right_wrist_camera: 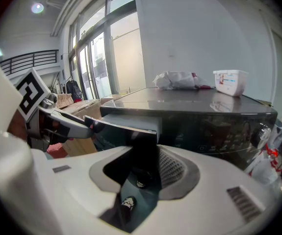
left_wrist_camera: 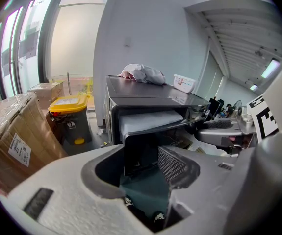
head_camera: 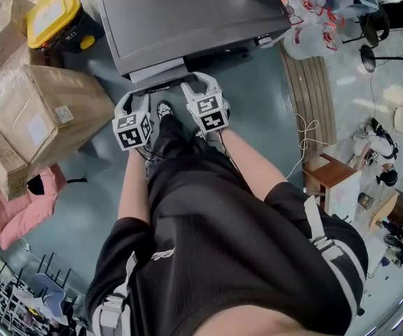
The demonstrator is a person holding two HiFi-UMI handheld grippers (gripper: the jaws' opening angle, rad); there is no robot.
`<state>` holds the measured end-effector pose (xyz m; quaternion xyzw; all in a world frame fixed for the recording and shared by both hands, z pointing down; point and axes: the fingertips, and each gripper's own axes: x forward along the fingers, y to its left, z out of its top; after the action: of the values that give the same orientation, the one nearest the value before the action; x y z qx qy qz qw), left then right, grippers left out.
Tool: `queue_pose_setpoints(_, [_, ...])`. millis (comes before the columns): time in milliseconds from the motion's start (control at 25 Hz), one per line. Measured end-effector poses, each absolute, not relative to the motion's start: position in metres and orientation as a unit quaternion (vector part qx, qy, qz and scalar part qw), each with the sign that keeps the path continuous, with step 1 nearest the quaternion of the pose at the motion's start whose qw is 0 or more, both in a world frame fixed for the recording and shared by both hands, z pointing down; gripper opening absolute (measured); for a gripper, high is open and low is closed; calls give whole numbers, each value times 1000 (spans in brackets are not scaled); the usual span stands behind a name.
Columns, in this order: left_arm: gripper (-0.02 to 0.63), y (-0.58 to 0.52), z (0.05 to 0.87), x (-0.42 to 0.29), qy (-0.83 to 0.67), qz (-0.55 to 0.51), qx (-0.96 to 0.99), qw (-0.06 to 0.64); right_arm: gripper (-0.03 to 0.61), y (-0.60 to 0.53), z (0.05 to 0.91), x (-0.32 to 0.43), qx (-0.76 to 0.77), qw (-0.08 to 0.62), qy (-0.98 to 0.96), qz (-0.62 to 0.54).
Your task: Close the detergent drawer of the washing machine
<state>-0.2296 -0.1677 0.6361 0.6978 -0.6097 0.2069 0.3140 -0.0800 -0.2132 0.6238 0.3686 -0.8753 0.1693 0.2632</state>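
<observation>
1. Black shorts [head_camera: 243,243] sit nearest, close behind the work.
2. Left gripper [head_camera: 138,98]: jaws apart, empty. Lay a jaw flat against the detergent drawer [head_camera: 158,71], which juts from the washing machine [head_camera: 187,19].
3. Right gripper [head_camera: 200,84]: jaws apart too, empty. Push squarely alongside so the drawer doesn't skew.

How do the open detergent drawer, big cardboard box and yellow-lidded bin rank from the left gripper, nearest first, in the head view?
1. Detergent drawer, right ahead of the left gripper.
2. Big cardboard box, down to its left.
3. Yellow-lidded bin, farther back on the left.
</observation>
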Motion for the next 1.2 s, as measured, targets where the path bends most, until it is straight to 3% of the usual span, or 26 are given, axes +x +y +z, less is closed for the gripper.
queue_pose_setpoints(1200, [209, -193, 634, -242, -613, 207, 694, 315, 140, -238, 622, -93, 373, 261, -873, 175])
